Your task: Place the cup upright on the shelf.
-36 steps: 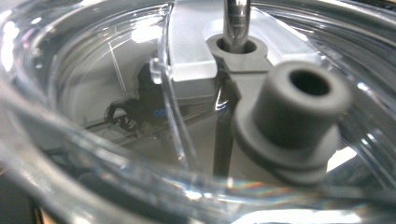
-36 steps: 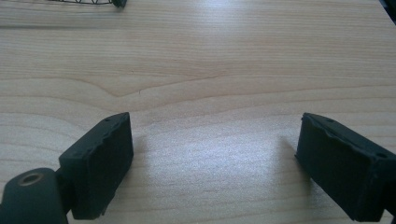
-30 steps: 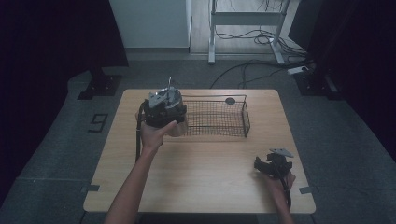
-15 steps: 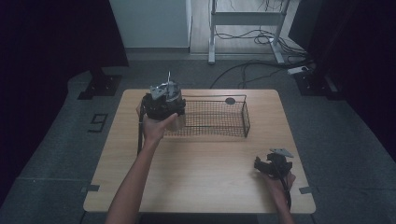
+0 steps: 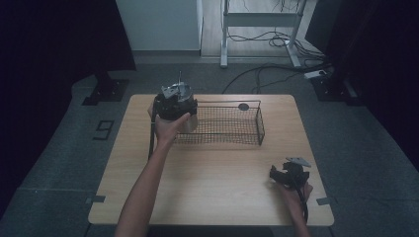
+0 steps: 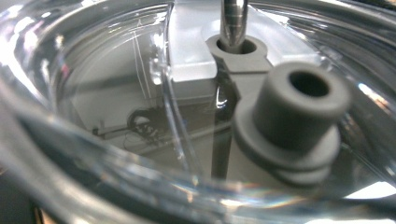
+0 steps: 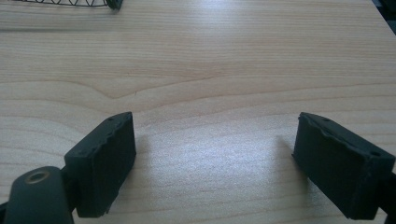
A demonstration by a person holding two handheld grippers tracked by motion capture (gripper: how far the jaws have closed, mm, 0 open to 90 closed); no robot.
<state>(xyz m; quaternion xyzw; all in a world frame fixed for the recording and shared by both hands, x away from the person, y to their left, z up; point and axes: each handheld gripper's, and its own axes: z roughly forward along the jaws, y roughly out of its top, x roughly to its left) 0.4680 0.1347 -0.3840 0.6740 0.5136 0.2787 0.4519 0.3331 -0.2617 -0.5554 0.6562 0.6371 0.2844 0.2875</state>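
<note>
Clear jar [image 6: 140, 116] upright, mouth toward camera

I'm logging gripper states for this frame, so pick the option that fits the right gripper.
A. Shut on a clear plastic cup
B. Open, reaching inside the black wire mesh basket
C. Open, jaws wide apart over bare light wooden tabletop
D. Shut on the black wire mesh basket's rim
C: in the right gripper view the right gripper has its two black jaws spread far apart with nothing between them but the light wooden tabletop.
</note>
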